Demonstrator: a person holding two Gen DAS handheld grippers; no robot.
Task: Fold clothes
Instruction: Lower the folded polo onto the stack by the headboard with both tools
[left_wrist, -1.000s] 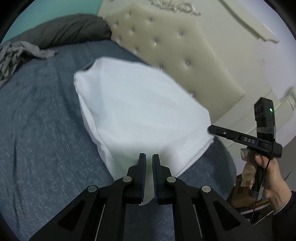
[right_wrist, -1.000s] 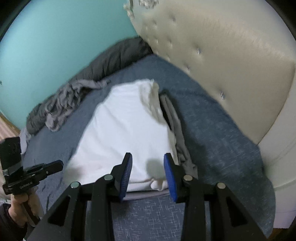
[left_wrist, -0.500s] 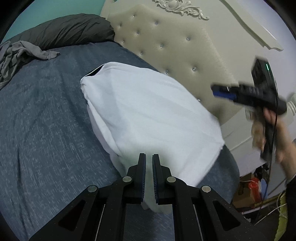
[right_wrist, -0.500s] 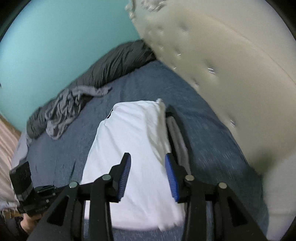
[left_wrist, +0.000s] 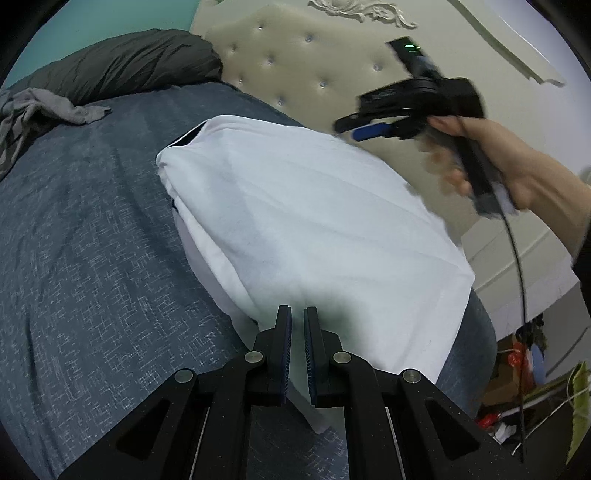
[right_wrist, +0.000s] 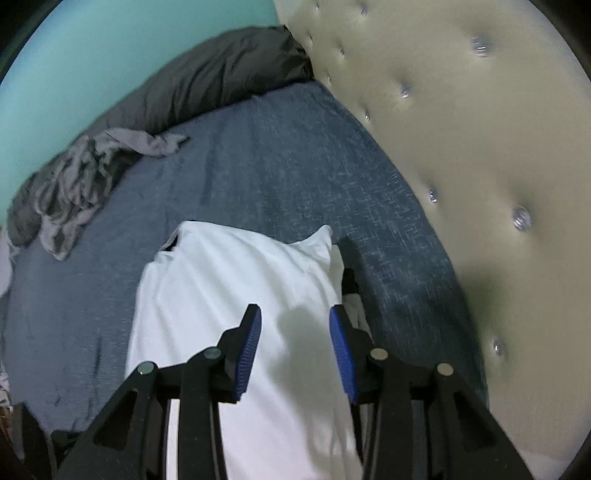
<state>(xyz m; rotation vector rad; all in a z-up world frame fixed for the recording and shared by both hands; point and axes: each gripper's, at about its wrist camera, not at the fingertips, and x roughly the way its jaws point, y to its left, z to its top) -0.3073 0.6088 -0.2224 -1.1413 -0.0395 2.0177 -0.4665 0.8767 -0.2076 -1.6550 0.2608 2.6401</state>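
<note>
Since a second ago the right gripper (left_wrist: 364, 127) has swung from low at the bed's edge, beside the white shirt's near corner, up over the shirt's far side toward the headboard (left_wrist: 295, 62); it is motion-blurred in the left wrist view. The left gripper (left_wrist: 297, 325) has barely shifted and keeps the same grip.

Left jaws: nearly pressed together, pinching the near hem of the white shirt (left_wrist: 306, 229), with white cloth hanging down between and below the pads.

Right jaws: spread partway, nothing between them. In the right wrist view the right gripper (right_wrist: 295, 325) points down over the white shirt (right_wrist: 229, 295); pads are clear of the cloth. The person's right hand (left_wrist: 491, 166) grips the handle, and a black cable hangs from it.

The shirt lies on the blue-grey bed cover (left_wrist: 92, 240), along the side nearest the cream tufted headboard (right_wrist: 480, 147), partly folded with its sides turned in. Dark collar trim shows at the far end. A darker layer peeks out on the headboard side; cannot tell what it is.

A crumpled grey garment (right_wrist: 77, 184) lies well apart at the far side, against a dark grey duvet (right_wrist: 207, 74) by the teal wall (right_wrist: 110, 48).
</note>
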